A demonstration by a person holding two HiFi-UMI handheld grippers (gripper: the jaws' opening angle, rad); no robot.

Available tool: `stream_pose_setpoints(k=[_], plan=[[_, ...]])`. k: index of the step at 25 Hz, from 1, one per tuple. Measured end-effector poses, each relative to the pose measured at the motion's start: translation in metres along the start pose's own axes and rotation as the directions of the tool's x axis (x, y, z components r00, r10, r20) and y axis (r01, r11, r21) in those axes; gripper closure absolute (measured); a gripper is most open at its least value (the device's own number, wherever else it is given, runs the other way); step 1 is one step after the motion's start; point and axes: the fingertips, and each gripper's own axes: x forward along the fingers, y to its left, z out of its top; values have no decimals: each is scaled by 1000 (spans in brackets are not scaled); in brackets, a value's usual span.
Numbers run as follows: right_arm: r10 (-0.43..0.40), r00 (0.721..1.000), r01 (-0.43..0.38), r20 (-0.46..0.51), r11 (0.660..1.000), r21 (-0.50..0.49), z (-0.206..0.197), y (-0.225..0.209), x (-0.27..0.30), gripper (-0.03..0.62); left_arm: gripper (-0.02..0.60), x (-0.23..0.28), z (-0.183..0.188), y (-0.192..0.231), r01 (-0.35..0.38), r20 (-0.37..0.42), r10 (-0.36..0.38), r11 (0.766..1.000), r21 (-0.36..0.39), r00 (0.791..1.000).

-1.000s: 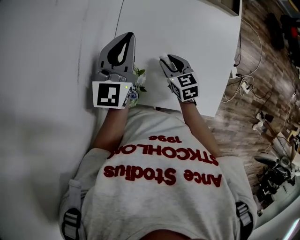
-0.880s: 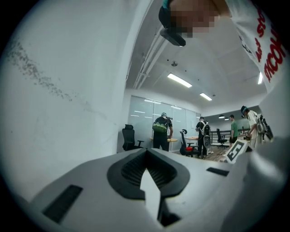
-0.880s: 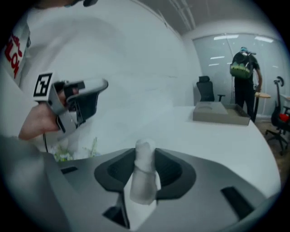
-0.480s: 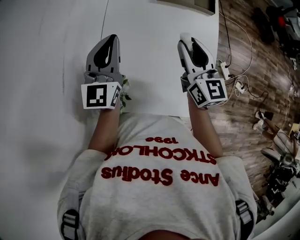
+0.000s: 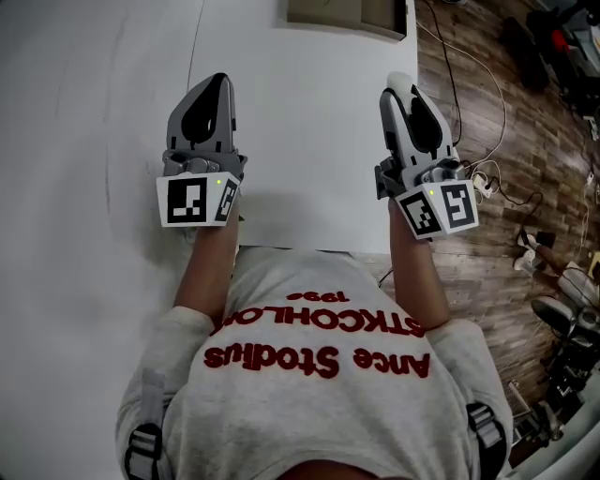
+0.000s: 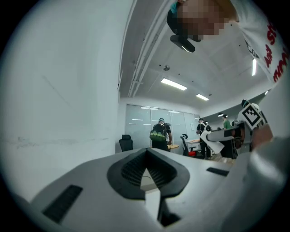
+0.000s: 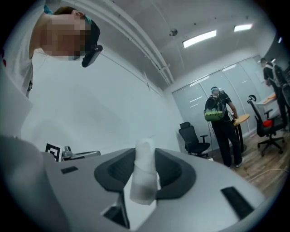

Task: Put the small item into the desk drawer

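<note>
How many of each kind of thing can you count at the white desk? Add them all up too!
Hand-held grippers: 2, the left hand-held gripper and the right hand-held gripper
Small white item, gripped by the right one: 1
White desk: 1
Brown box at the desk's far edge: 1
Total: 5

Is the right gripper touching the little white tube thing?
Touching. The right gripper view shows the small white rounded item pinched in the right gripper, with its two dark pads pressing on the item's sides.
</note>
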Motion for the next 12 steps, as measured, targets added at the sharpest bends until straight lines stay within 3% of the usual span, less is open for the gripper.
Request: stream_pose_setpoints(k=[6,12], plan=[[-65,998,65,21,998,-19,3,-24,-9,459,575,24,-15,-20,61,-2,-61,998,-12,998],[-85,996,86,32,996,-16,9,-25,-5,459,574,36,-23,-15,70,0,-70,997,-11,998]])
